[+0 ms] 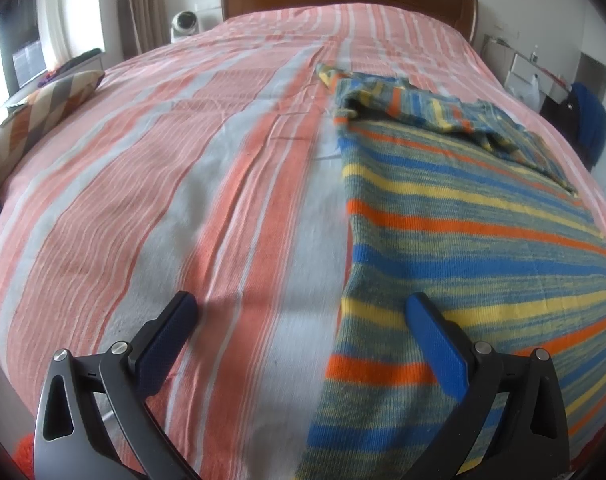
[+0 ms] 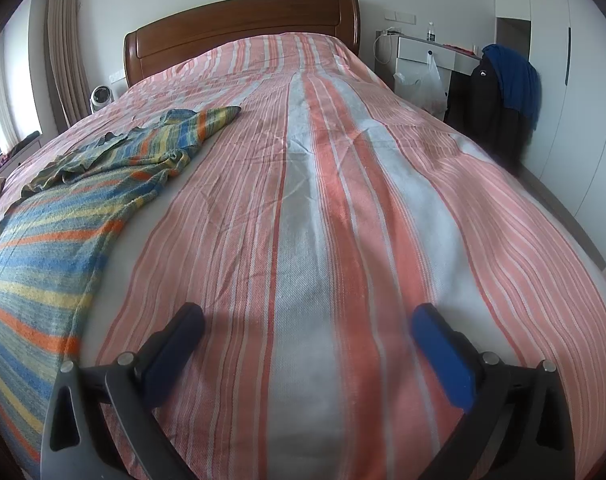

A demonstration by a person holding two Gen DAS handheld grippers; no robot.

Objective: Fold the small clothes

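Bed (image 2: 343, 200) with pink stripes; striped sweater (image 1: 483, 240) lies flat between both grippers. Left gripper (image 1: 303, 312) and right gripper (image 2: 307, 320) jaws wide open, empty. Next: probably grab the hem corners.

Left tongs (image 1: 301, 312): jaws spread wide, nothing gripped, angled downward. The dark-blue pads (image 1: 165, 344) face each other across the gap. Right tongs (image 2: 309, 322): jaws at full spread, nothing between the pads (image 2: 443, 354), likewise pitched downward.
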